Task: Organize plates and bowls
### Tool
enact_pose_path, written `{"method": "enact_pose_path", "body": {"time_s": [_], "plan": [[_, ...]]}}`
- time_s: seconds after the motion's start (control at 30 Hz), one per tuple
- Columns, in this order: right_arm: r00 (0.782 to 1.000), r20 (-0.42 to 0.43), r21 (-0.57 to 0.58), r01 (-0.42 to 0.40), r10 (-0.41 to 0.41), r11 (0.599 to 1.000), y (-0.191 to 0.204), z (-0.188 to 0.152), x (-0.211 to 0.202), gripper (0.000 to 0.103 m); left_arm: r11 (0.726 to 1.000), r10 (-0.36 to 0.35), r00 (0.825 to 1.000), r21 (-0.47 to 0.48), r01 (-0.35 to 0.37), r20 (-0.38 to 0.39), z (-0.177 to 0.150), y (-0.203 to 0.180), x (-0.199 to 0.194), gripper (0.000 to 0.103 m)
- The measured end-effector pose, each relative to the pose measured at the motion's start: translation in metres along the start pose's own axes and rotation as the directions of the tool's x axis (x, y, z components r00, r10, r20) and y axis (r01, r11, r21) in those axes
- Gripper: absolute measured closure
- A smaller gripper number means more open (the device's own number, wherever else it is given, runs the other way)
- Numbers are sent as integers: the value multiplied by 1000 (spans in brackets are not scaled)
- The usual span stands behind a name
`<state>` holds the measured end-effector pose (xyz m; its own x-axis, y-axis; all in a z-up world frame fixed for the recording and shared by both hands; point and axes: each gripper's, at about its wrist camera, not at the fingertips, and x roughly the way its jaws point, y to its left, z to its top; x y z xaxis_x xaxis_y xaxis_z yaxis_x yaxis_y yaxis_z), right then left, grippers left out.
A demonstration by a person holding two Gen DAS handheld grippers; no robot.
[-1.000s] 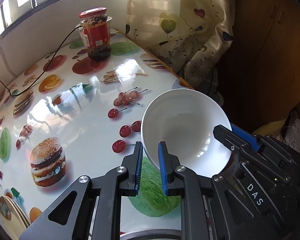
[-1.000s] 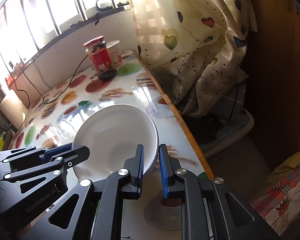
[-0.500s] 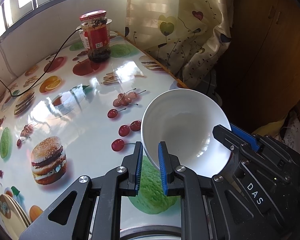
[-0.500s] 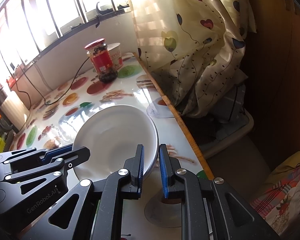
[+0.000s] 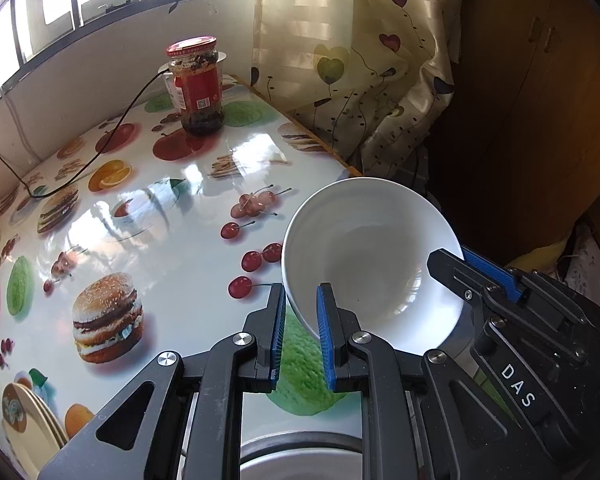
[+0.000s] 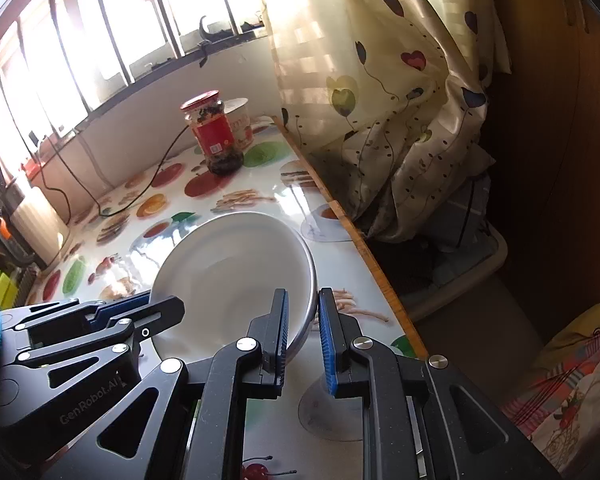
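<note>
A white bowl (image 5: 374, 256) is held above the printed table by both grippers at once. My left gripper (image 5: 301, 320) is shut on its near-left rim. My right gripper (image 6: 303, 322) is shut on the opposite rim, and its black fingers (image 5: 472, 276) show at the bowl's right side in the left wrist view. In the right wrist view the bowl (image 6: 228, 268) tilts towards me and the left gripper's fingers (image 6: 156, 312) clamp its left edge. A second white dish rim (image 5: 300, 458) shows under the left gripper at the bottom. A stack of patterned plates (image 5: 28, 420) lies at the lower left.
A red-lidded jar (image 5: 198, 86) stands at the table's far end with a white cup behind it (image 6: 240, 120). A black cable (image 5: 112, 132) runs across the far table. The table's wooden right edge (image 6: 364, 248) borders a patterned curtain (image 6: 380, 100) and a dark cabinet.
Both grippers with the bowl have drawn back and slightly up from the table. The hold on the bowl is unchanged.
</note>
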<state>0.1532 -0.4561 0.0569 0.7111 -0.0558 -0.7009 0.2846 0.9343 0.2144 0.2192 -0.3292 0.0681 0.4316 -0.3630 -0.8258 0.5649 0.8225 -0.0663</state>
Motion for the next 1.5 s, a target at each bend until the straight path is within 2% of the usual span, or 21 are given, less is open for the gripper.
{"method": "enact_pose_path", "body": {"time_s": [0.63,1.5], "plan": [[999,49,-12,-14,15,1000,10,-7,-37,88,1000,-14,999,-21,15,39,-12,3,-30,86],[996,80,-33,-28,31,999,28,-18,-68,88,999,-27,997,-42,30,78,-34,12,-62,86]]}}
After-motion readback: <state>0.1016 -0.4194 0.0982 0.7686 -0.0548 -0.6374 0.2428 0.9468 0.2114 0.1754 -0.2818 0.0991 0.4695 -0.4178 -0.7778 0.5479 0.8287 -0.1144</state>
